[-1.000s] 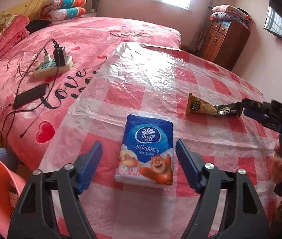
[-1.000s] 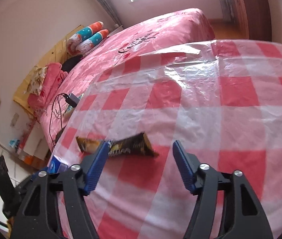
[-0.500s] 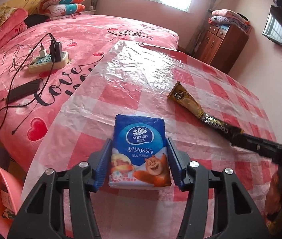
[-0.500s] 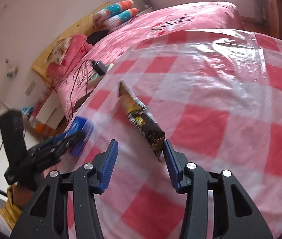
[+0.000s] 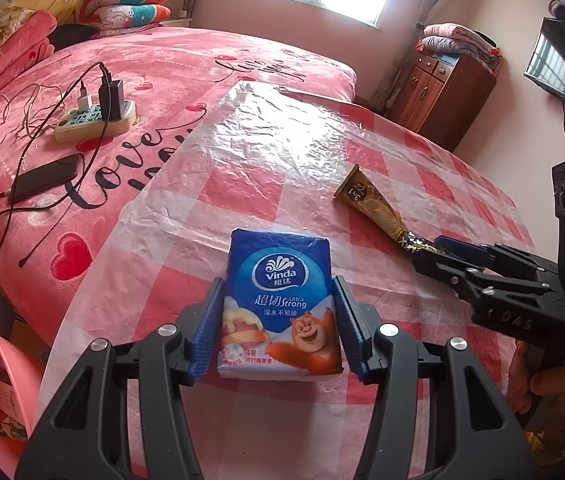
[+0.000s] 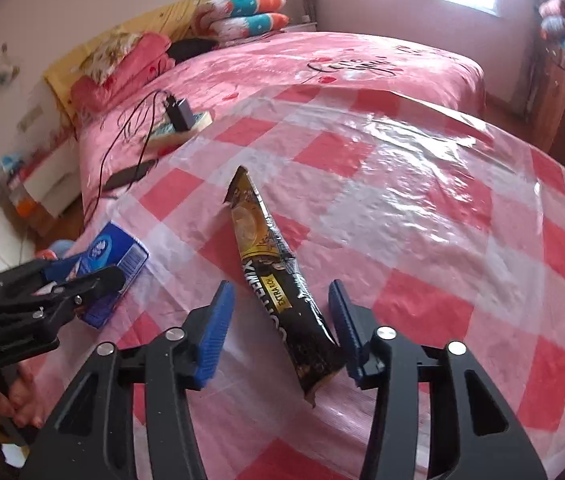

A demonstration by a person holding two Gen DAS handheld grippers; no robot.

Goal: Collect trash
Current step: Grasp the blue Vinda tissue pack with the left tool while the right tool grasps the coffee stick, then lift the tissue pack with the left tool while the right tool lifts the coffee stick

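Two pieces of trash on the checked tabletop (image 5: 274,168), one per gripper. Left wrist view: tissue pack (image 5: 280,304) lies flat at the near edge, long axis running near-to-far, in line with the left gripper (image 5: 278,328). Its jaws have closed in over the last second and both blue pads sit against the pack's long sides, so I read that as a grip on the pack; pack looks to be resting on the tabletop, not lifted yet. To the right and slightly farther, the coffee sachet (image 5: 378,210) lies diagonally, gold end far-left, dark end near-right, running into the right gripper (image 5: 438,246). Right wrist view: sachet (image 6: 278,280) long axis points away from the camera, tilted toward far-left; its near dark end sits between the right gripper (image 6: 280,326) jaws, closer to the right pad. Jaws have just been closing, sachet between them, but there is a clear gap on the left side and I can't confirm contact on the right: still open. Next move turns on finishing that squeeze across the sachet's narrow width. Left gripper (image 6: 78,280) with the pack (image 6: 112,260) is visible at the left.
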